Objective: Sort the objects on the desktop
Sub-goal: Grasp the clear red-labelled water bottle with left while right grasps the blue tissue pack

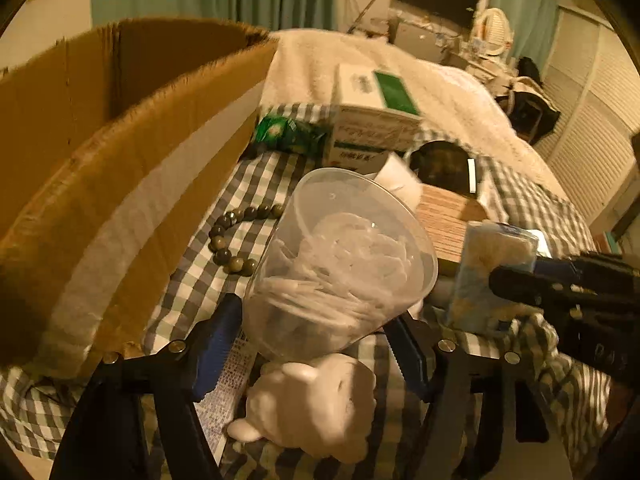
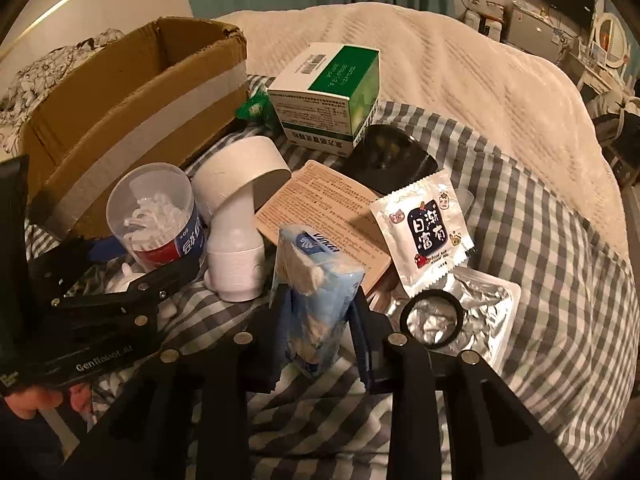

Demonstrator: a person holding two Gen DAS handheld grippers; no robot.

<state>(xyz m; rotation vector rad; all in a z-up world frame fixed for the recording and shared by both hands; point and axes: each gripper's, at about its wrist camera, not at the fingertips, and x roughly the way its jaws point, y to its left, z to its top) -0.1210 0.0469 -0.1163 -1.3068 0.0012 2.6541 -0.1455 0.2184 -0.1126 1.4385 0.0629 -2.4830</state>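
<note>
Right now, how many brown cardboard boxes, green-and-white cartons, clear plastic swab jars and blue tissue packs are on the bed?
brown cardboard box: 1
green-and-white carton: 1
clear plastic swab jar: 1
blue tissue pack: 1
Total: 4

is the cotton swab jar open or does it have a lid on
Open: the cotton swab jar shows a bare rim with no lid, and the swabs inside are plainly visible through its mouth.

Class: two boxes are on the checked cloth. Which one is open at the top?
The brown cardboard box at the left: its top stands open, showing its inside. The green-and-white box beside it is closed.
</note>
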